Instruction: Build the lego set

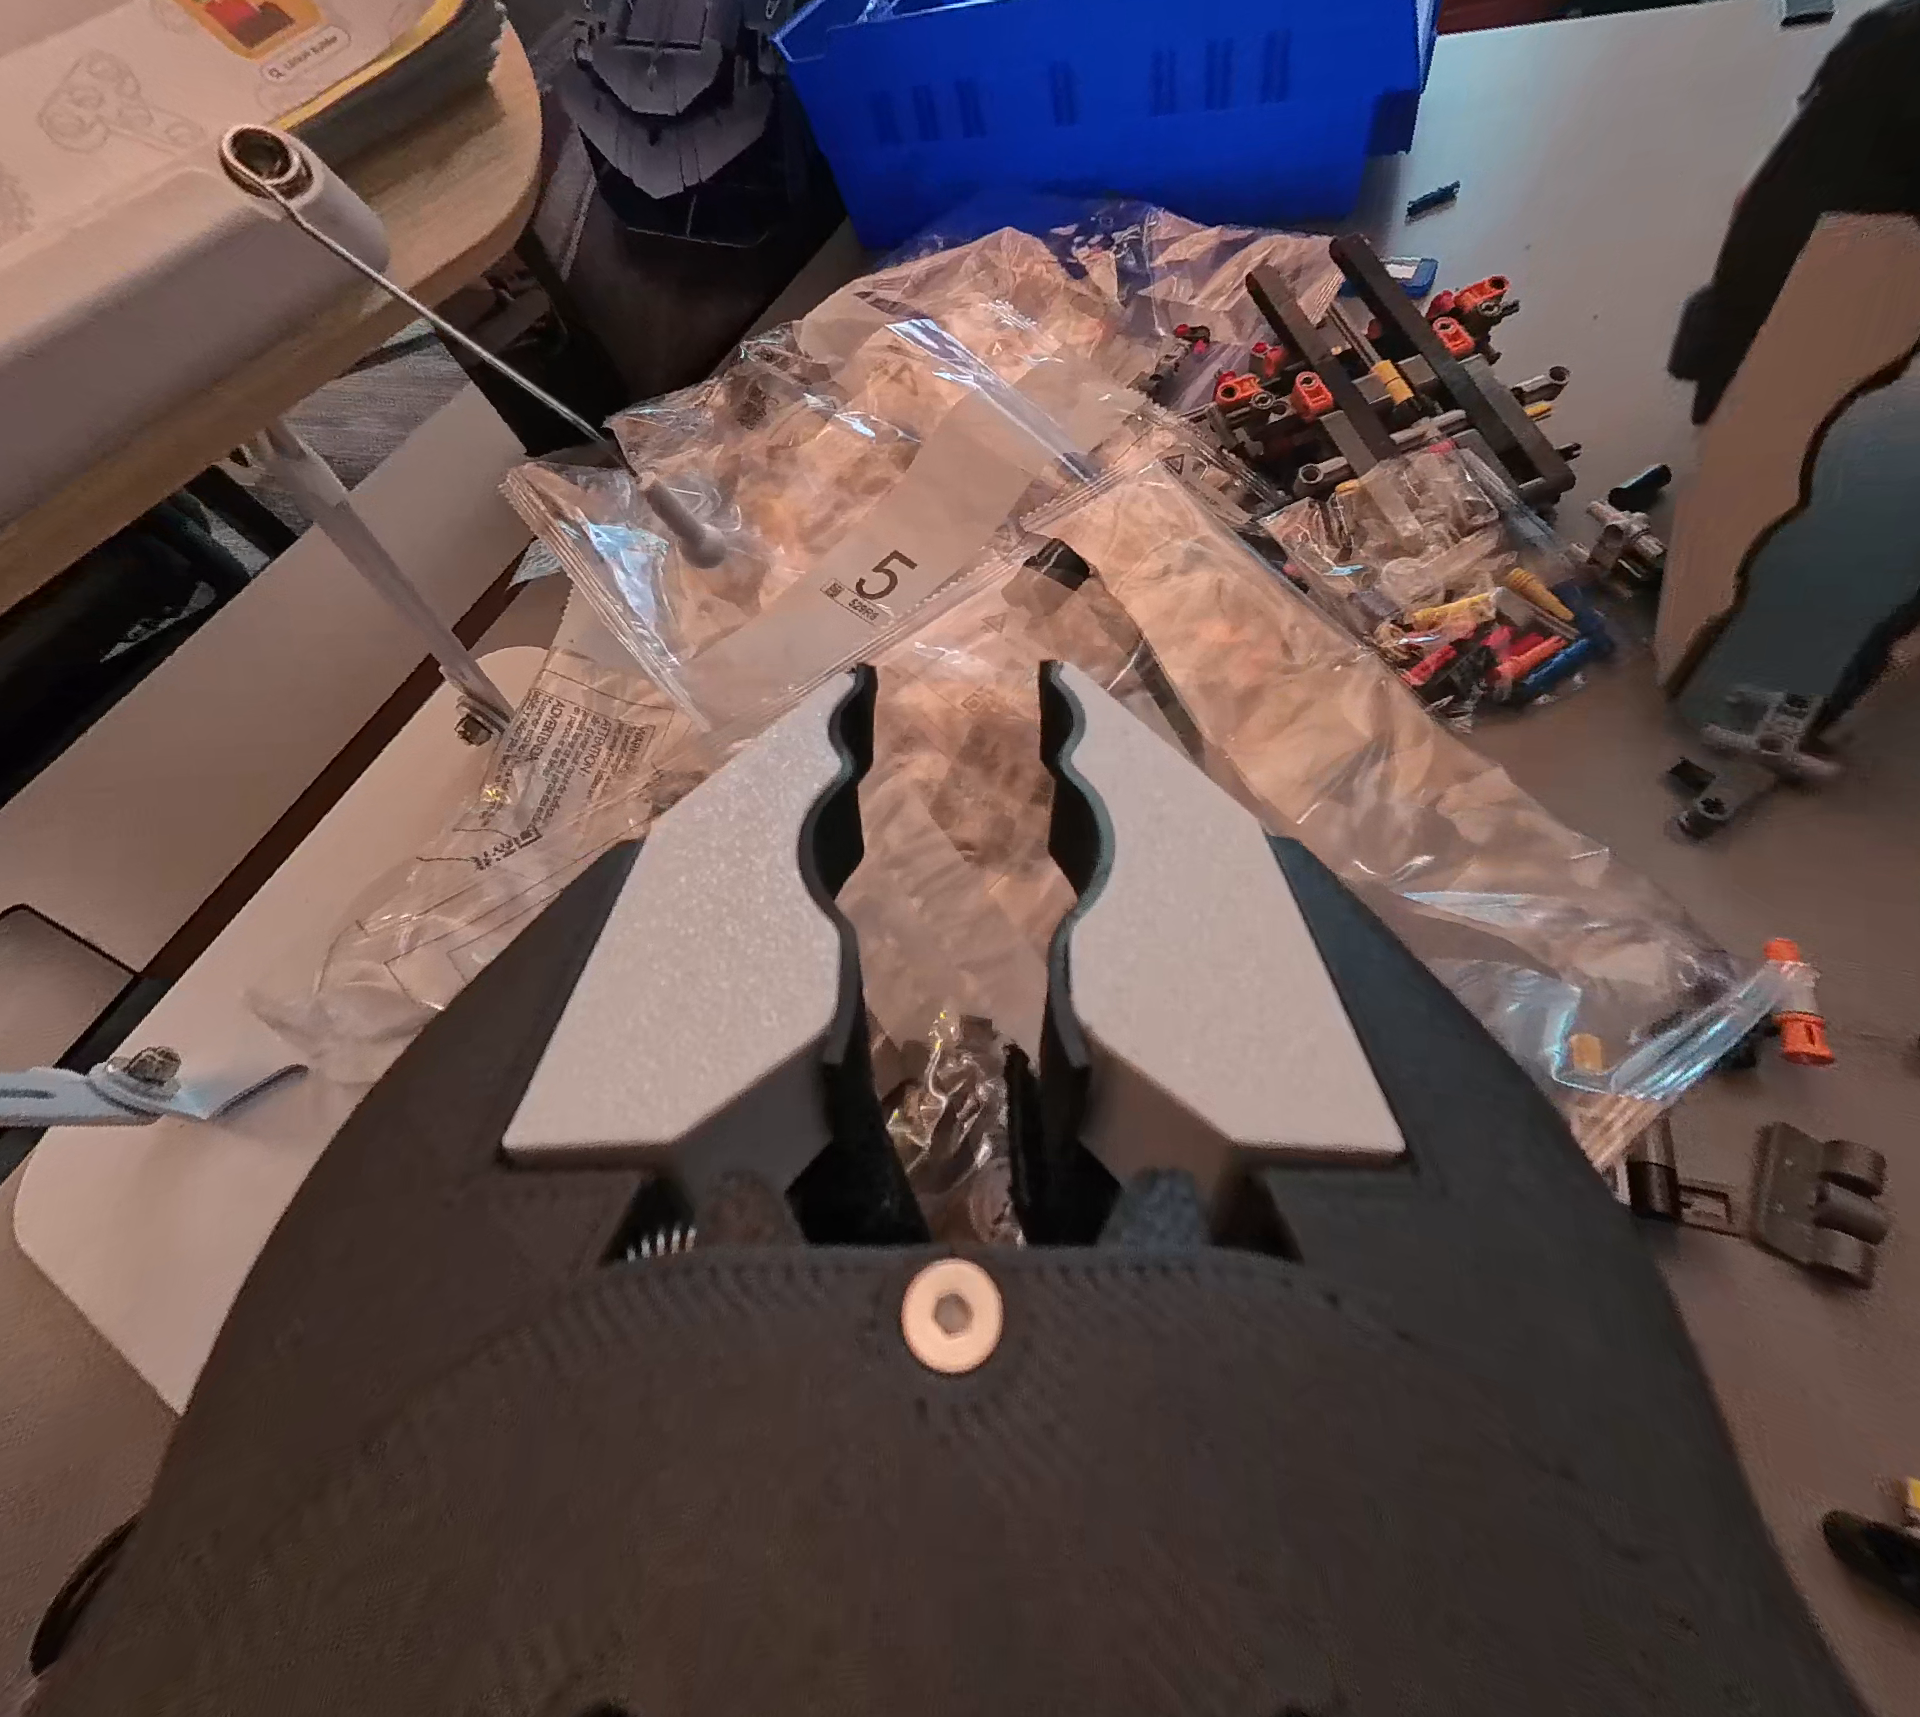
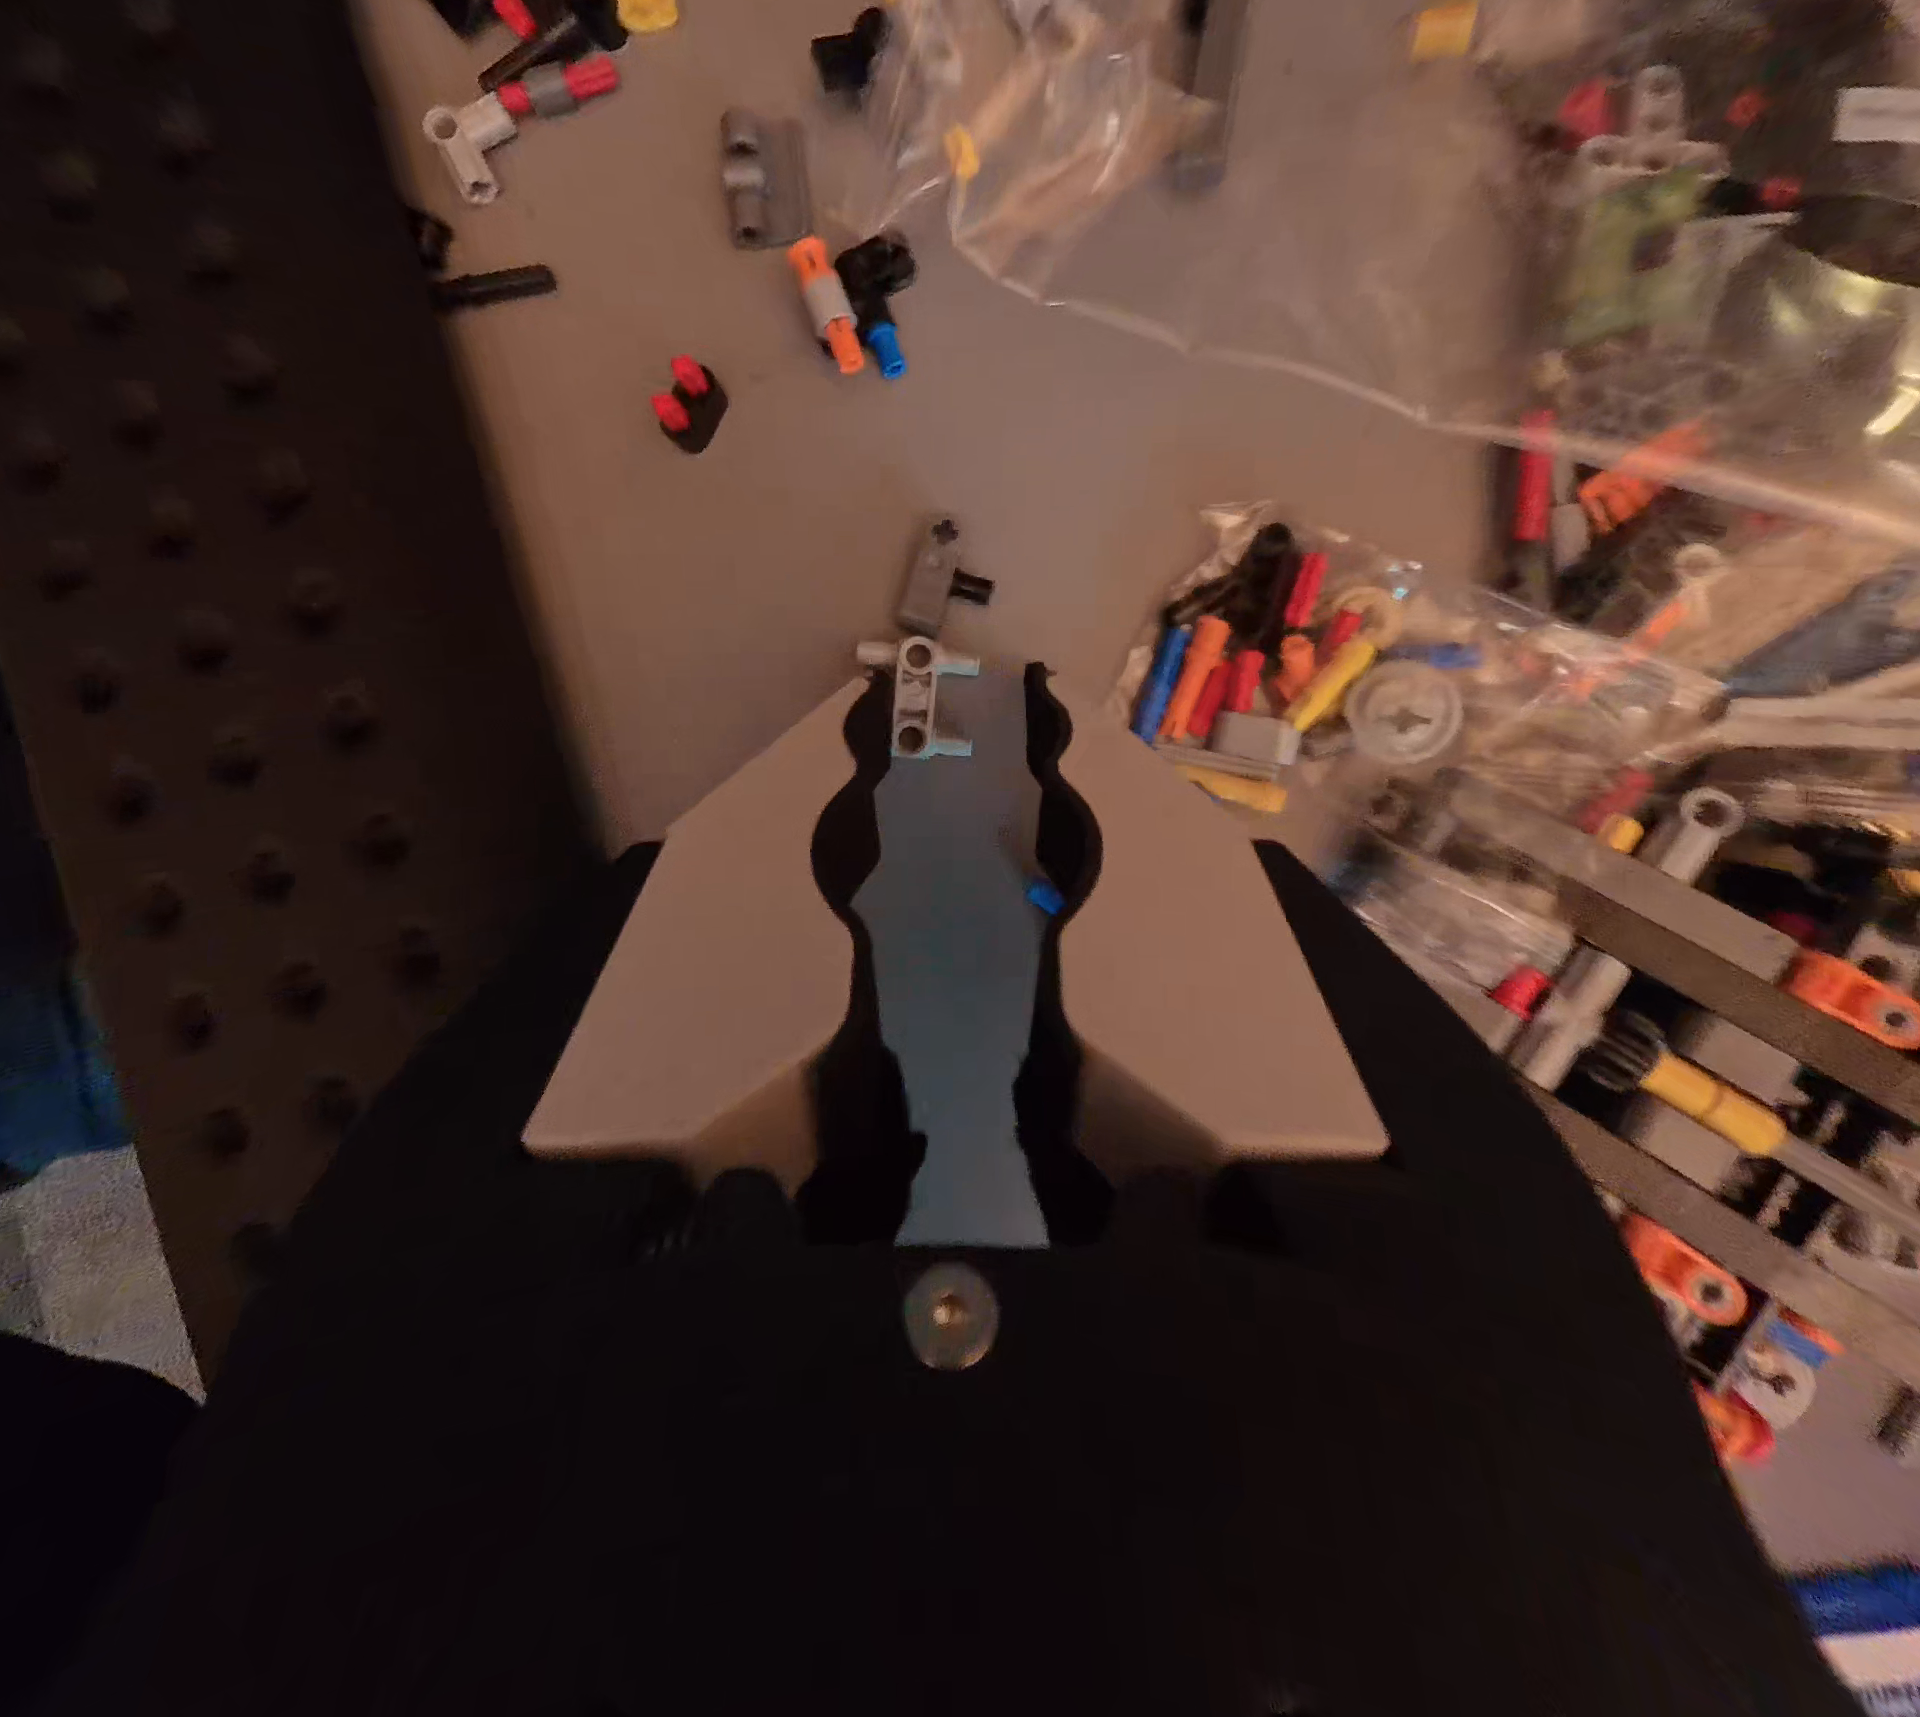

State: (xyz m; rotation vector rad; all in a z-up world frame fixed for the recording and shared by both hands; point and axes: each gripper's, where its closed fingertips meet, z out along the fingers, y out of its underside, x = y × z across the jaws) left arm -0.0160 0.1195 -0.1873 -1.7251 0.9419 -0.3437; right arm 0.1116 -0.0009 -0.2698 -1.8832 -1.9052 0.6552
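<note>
My left gripper [image 1: 956,675] is open and hovers over a heap of clear plastic part bags [image 1: 935,524]; crinkled bag shows between its jaws. A part-built black and grey Lego frame [image 1: 1382,379] lies at the right behind the bags. My right gripper [image 2: 951,680] is open, pointing down at the table. A light grey connector [image 2: 914,696] lies at its left fingertip, apart from the right one. A dark grey connector with a black pin [image 2: 940,576] lies just beyond it. The right gripper also shows at the right edge of the left wrist view [image 1: 1766,701].
Blue bins [image 1: 1122,67] stand at the back, an instruction booklet [image 1: 156,57] at the far left. A small bag of coloured pins [image 2: 1268,680] and the frame [image 2: 1714,1044] lie on the right. Loose parts [image 2: 842,306] are scattered ahead. A black studded plate [image 2: 208,524] lies on the left. Spacing between my two grippers at the tips: around 20 cm. My left tips are about 25 cm from the black studded plate [image 2: 208,524], my right tips only 12 cm.
</note>
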